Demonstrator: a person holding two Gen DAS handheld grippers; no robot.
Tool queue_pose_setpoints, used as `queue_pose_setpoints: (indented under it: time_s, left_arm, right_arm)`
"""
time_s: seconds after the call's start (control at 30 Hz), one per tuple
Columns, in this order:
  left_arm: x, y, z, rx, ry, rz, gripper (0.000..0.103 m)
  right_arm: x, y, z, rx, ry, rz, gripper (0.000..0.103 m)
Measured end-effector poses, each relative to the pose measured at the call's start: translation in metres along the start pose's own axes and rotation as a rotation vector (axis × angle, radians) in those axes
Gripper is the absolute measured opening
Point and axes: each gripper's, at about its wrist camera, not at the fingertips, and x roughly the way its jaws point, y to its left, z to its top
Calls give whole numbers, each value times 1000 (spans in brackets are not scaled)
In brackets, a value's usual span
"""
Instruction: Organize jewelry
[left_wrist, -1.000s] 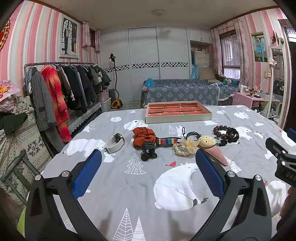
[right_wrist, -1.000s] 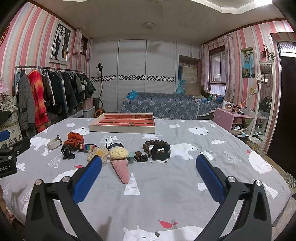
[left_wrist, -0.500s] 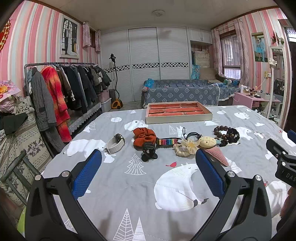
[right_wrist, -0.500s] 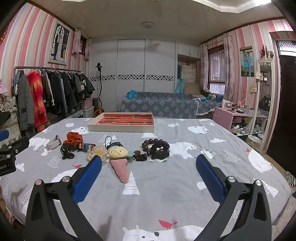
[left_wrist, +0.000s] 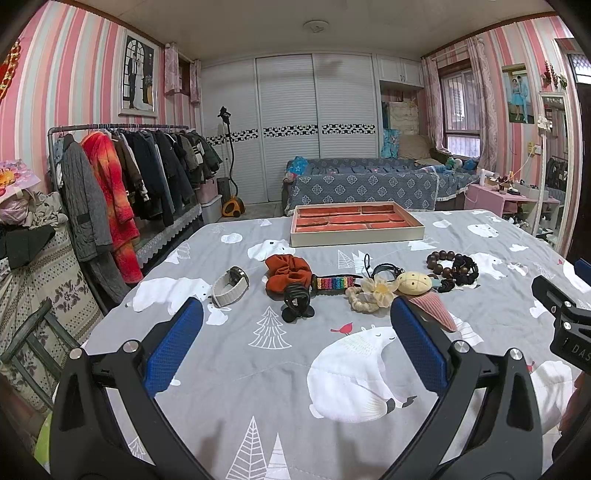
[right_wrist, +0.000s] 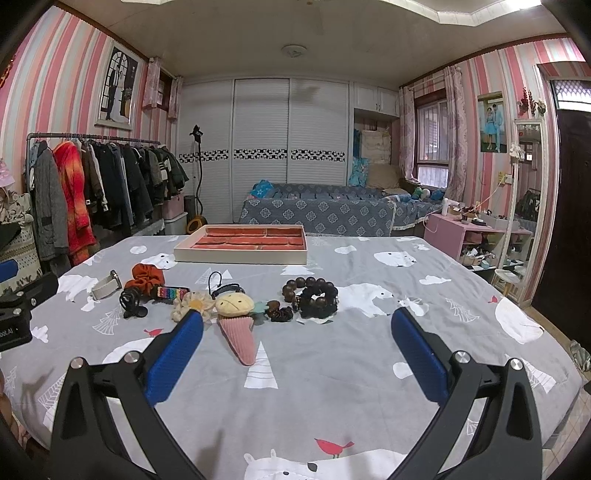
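A cream tray with red velvet compartments lies at the far side of the grey bear-print cloth. In front of it lie a white-strap watch, an orange scrunchie, a black claw clip, a rainbow bracelet, a flower hair tie, an ice-cream clip and dark bead bracelets. My left gripper and right gripper are open and empty, above the near cloth.
A clothes rack stands to the left of the table. A blue-covered bed and white wardrobe doors are behind. A pink desk stands at the right. The right gripper's body shows at the left wrist view's right edge.
Both grippers have barely moved; the right view has shifted slightly. Nothing on the cloth has moved.
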Motion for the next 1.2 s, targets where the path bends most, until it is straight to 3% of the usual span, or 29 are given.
queue_pose_setpoints:
  time_s: [0.8, 1.2]
  left_arm:
    - [3, -1, 3, -1, 3, -3, 98]
    - [35, -2, 4, 0, 49, -6, 98]
  right_arm:
    - [2, 0, 0, 1, 3, 3, 99]
    - [24, 0, 5, -15, 26, 6, 99]
